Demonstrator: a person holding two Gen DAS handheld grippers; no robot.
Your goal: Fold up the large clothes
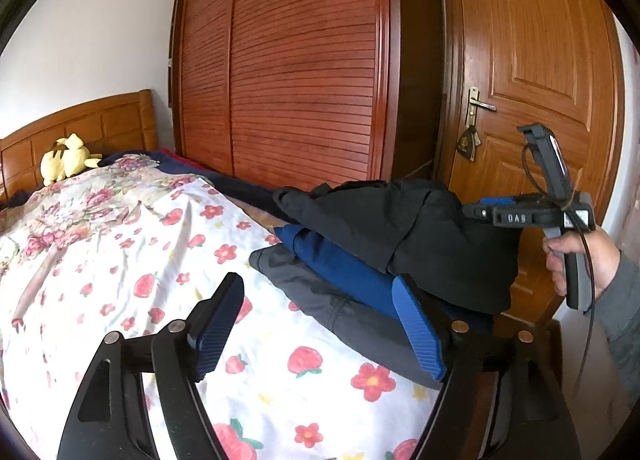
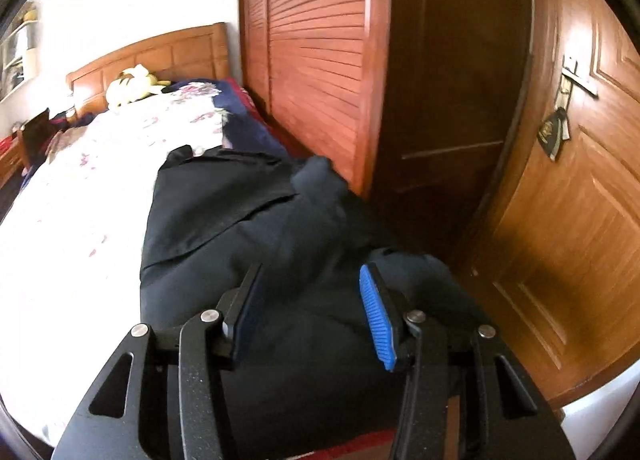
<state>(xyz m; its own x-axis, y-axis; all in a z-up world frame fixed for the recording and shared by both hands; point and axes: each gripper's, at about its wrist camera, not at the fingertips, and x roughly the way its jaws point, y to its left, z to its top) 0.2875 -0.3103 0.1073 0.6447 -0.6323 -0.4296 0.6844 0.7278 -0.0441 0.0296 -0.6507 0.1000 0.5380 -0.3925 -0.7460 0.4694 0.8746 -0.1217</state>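
In the left wrist view, the far left holds the floral bedsheet (image 1: 120, 252), with a yellow plush toy (image 1: 68, 158) by the headboard at the upper left. At lower centre the left gripper (image 1: 320, 324) has its jaws spread wide with nothing between them, hovering just above the sheet at the near edge of the pile. Right of centre lies that pile: a grey garment (image 1: 320, 300) at the bottom, a blue garment (image 1: 340, 264) on it, and the bulky black coat (image 1: 400, 228) on top, right by the bed's edge near the door (image 1: 540, 60). At far right a hand (image 1: 576, 256) grips the right gripper's handle. In the right wrist view the coat (image 2: 240, 220) fills the centre, and the right gripper (image 2: 312, 312) stands half open just over its cloth; whether the pads press any fabric I cannot tell. The step looks like tidying the folded coat on the stack. To do it well, pinch only the top layer, keep both edges level, and ease the coat toward the bed's middle, since it overhangs toward the door and could slide off.
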